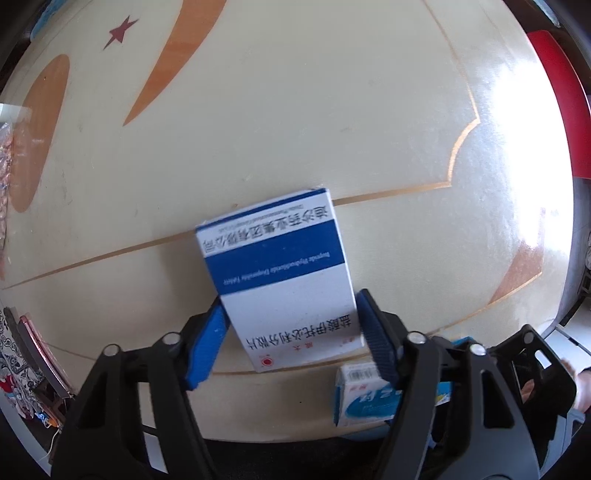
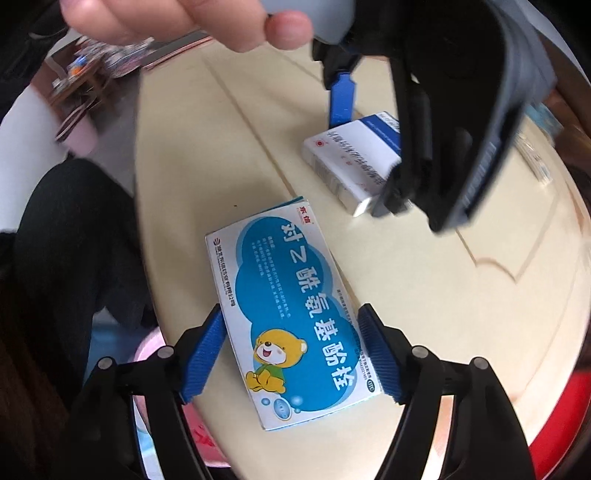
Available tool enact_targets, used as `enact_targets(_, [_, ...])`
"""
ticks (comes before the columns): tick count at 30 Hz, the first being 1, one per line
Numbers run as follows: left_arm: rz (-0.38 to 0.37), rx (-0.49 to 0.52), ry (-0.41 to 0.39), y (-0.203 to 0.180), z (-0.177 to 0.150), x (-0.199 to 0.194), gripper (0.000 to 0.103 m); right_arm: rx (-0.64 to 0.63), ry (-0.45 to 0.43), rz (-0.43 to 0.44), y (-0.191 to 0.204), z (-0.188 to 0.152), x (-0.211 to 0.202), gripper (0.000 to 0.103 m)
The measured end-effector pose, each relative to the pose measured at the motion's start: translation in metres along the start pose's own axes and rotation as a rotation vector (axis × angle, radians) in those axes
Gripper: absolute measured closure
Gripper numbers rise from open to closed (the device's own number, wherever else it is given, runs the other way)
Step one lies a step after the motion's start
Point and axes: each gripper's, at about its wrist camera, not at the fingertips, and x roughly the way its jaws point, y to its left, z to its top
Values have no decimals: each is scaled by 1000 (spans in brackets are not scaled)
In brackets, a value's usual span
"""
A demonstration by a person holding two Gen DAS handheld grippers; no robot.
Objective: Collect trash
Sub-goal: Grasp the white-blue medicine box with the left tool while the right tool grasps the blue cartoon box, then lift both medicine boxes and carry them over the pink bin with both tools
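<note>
A white box with a blue band lies on the cream table, and my left gripper points down over it. The blue pads straddle the box: the left one meets its edge, a thin dark gap shows at the right one. A blue and white box with a yellow bear lies flat near the table's edge. My right gripper stands open around it, with a strip of table showing between the left pad and the box. In the right wrist view the left gripper stands over the white box.
A person's hand holds the left gripper from above, and a dark-clothed leg is beside the table. A pink-rimmed container sits below the table's edge. A red object lies past the far side, and clutter stands behind.
</note>
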Motion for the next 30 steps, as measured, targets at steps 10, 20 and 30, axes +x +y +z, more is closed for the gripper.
enact_targets(10, [-2,14,-96,-1,-25,-24,37,271,-23,-93,-39,-30,-25,34])
enact_targets(20, [159,-30,-486,-9,-109,-86,37,475,-272,-352,-60,-56,-128,35])
enact_targets(30, [190,-55,-753,-29,-205,-126,37,519,-394,-424,-16,-58,-192,35])
